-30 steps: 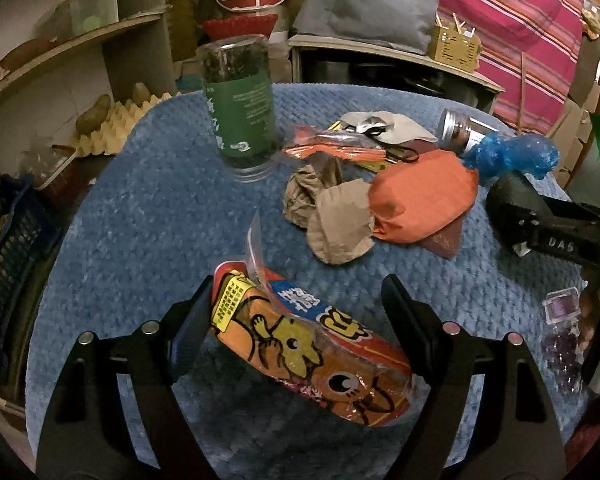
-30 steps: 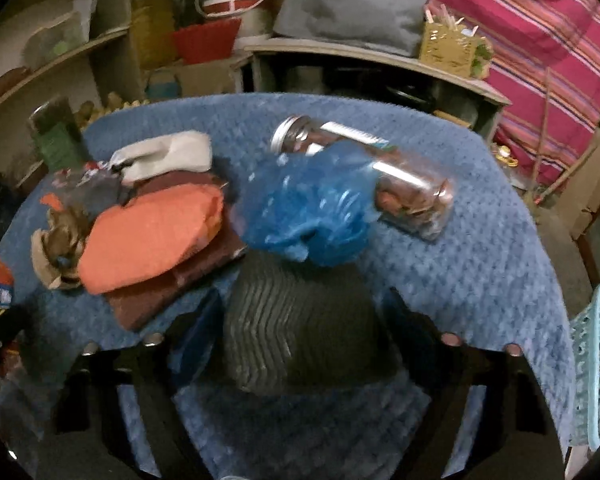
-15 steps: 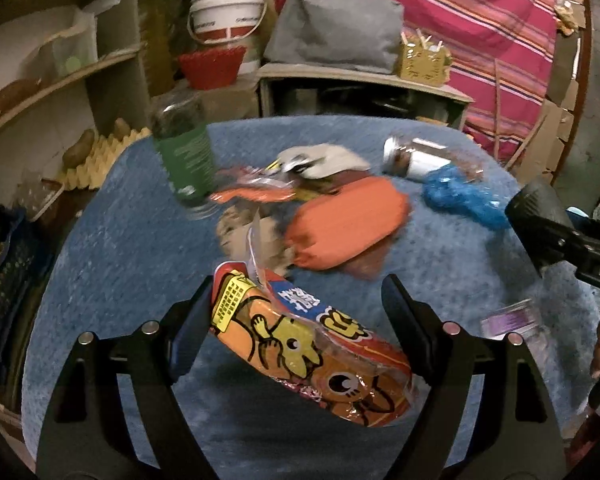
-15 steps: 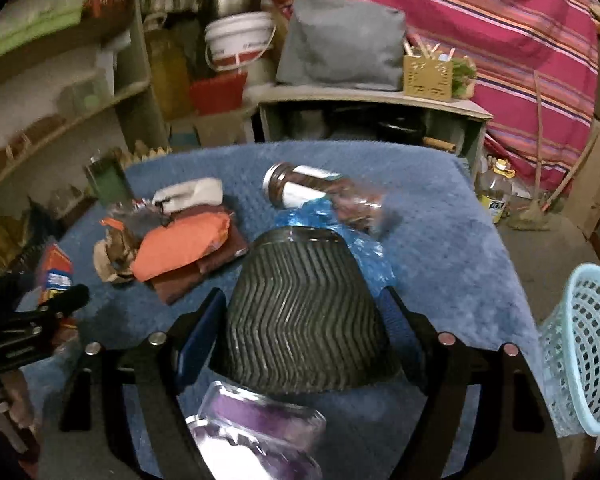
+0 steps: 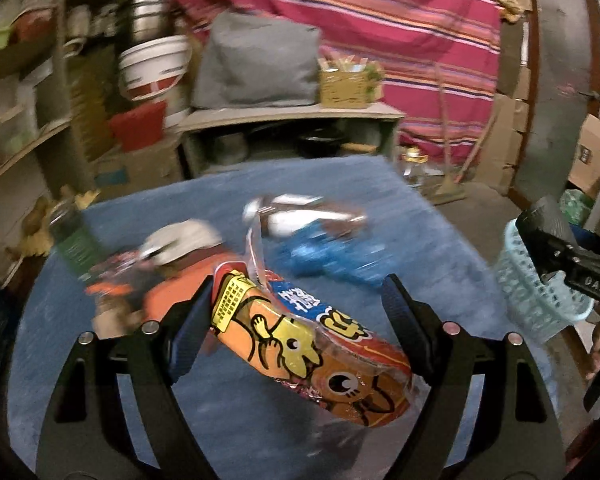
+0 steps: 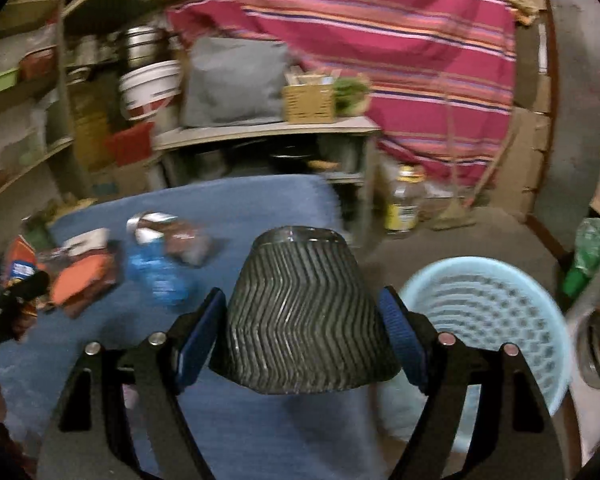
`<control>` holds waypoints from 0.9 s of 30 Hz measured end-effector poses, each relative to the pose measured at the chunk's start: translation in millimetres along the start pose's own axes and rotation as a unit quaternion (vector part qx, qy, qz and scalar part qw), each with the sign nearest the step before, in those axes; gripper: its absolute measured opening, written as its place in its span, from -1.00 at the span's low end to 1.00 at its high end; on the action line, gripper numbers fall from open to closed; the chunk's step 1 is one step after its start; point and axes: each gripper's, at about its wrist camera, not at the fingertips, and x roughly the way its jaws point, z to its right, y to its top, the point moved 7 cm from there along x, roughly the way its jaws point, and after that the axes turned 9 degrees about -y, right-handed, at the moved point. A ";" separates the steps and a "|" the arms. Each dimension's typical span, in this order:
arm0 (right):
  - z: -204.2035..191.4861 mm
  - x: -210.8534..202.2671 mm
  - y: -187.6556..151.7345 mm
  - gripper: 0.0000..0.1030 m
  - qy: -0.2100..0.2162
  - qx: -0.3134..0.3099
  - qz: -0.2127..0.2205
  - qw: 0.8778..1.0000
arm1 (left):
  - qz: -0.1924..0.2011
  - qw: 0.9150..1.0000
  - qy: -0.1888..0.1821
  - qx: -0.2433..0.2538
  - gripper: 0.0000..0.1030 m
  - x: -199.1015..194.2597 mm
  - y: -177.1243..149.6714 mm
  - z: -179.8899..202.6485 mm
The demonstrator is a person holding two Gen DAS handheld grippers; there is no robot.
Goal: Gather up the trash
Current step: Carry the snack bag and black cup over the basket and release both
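Orange and glossy, the cartoon-printed snack bag (image 5: 312, 344) sits clamped across the left gripper (image 5: 300, 320), its pads pressing on both ends, exactly as it did a second ago; what has changed is the backdrop. Then the bag hung low over the blue tablecloth (image 5: 100, 380) with the green-labelled jar close at 11 o'clock; now the clutter has slid back and left, and the pale blue basket (image 5: 536, 300) has come into view at 3 o'clock. The right gripper (image 6: 302, 316) likewise stays clenched on the dark ribbed cup (image 6: 304, 312), and its view has swung off the table so the basket (image 6: 492, 308) opens at 4 o'clock, just beside the cup. Both loads look to be on their way to the basket, so releasing over it is likely the next step.
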 end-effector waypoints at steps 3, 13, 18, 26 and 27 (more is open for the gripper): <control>49.8 9.2 -3.4 0.51 -0.035 0.023 -0.009 0.999 | 0.004 1.000 -0.027 0.013 0.55 15.1 11.2 43.0; 157.8 28.4 -25.5 0.51 -0.095 0.074 -0.019 0.993 | -0.023 0.994 -0.097 0.049 0.55 81.1 25.1 178.3; 192.0 32.2 -36.3 0.51 -0.111 0.077 -0.021 0.991 | -0.038 0.989 -0.120 0.076 0.55 110.4 24.9 240.1; 232.5 34.6 -49.1 0.51 -0.108 0.119 -0.024 0.987 | -0.051 0.983 -0.140 0.102 0.56 144.7 21.4 302.8; 234.2 35.2 -50.1 0.51 -0.108 0.122 -0.025 0.986 | -0.054 0.983 -0.145 0.102 0.56 148.3 21.4 307.2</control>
